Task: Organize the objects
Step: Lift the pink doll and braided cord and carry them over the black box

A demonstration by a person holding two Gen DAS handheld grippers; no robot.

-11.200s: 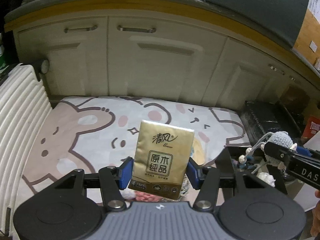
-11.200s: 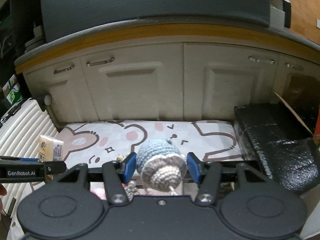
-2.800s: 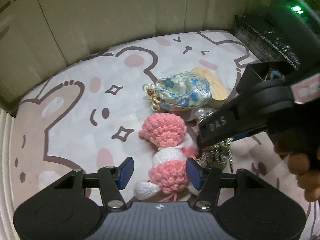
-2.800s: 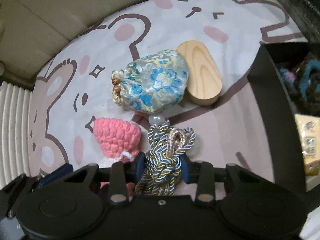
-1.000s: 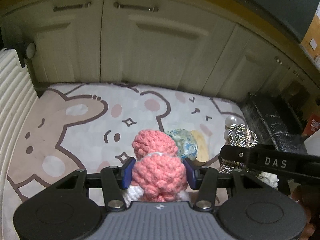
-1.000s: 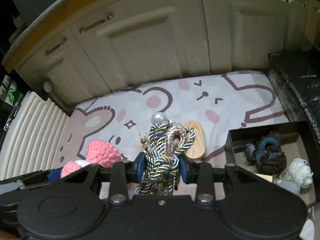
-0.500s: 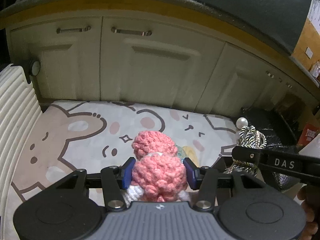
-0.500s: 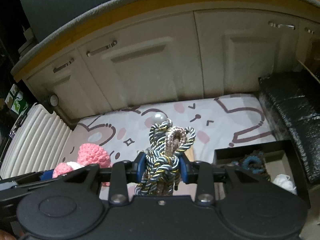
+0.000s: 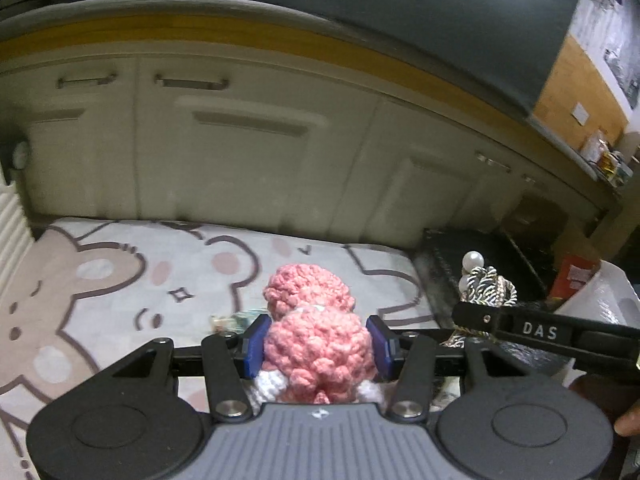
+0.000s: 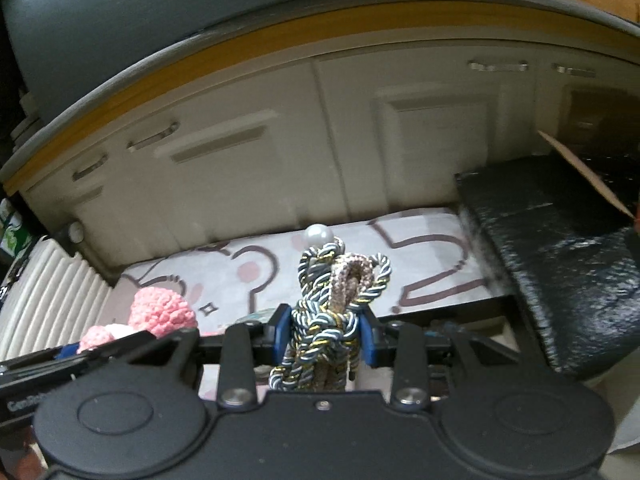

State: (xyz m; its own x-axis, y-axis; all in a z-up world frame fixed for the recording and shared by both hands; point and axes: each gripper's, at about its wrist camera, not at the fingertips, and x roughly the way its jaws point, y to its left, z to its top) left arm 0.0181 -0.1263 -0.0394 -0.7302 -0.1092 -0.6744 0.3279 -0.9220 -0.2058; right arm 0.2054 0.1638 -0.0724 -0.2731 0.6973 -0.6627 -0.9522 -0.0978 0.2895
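Left gripper clamping pink crochet doll, right gripper clamping braided cord bundle, both above the bear-print mat; loose cord ends likely snagging on release.

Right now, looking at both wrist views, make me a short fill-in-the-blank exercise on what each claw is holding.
1. The left claw is shut on a crocheted toy coloured mostly ____.
2. The right claw is shut on a bundle of twisted ____.
3. At the top of that bundle sits a white ____.

Missing words: pink; cord; bead
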